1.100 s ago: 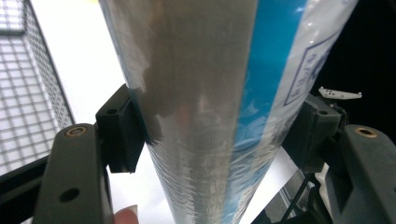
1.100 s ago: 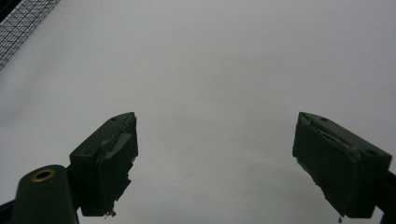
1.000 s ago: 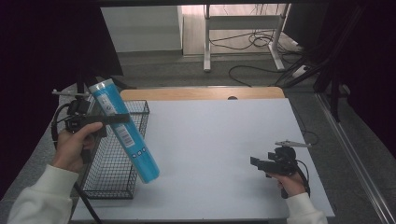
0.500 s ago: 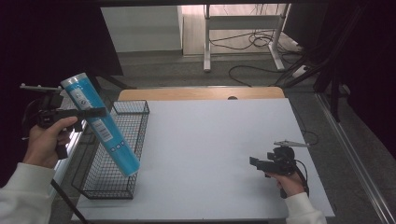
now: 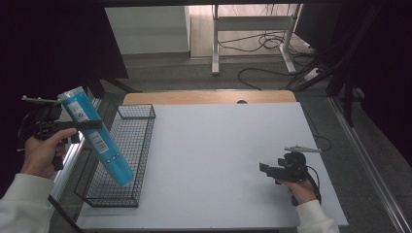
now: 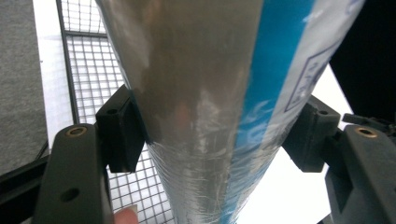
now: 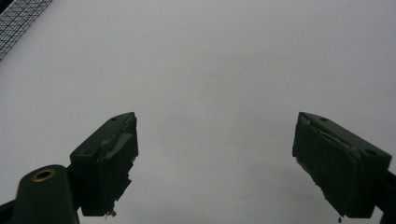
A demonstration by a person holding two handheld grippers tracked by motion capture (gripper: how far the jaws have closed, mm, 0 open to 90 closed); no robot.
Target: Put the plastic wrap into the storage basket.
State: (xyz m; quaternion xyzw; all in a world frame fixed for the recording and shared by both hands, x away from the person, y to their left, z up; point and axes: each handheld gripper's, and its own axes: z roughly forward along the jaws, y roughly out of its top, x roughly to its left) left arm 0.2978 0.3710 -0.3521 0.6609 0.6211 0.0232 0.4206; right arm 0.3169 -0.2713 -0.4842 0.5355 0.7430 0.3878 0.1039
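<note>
A long blue cylinder (image 5: 99,143) with a white label hangs tilted, its top at the upper left and its lower end over the near part of the black wire basket (image 5: 136,107). My left gripper (image 5: 86,125) is shut on its upper half. In the left gripper view the black pads (image 6: 122,130) press both sides of the silvery-blue cylinder (image 6: 201,93), with basket mesh (image 6: 93,65) behind. My right gripper (image 5: 265,168) rests at the table's right front, open. Its jaws (image 7: 215,163) stand wide apart with only the white tabletop (image 7: 210,56) between them.
The white table (image 5: 218,145) has a wooden strip (image 5: 209,97) along its far edge. The basket stands at the table's left edge; its corner (image 7: 18,18) peeks into the right gripper view. Desk legs and cables (image 5: 262,43) lie on the floor beyond.
My left hand has carried the cylinder leftward and slightly down, from the basket's right edge to over its left side. The right hand has stayed still.
</note>
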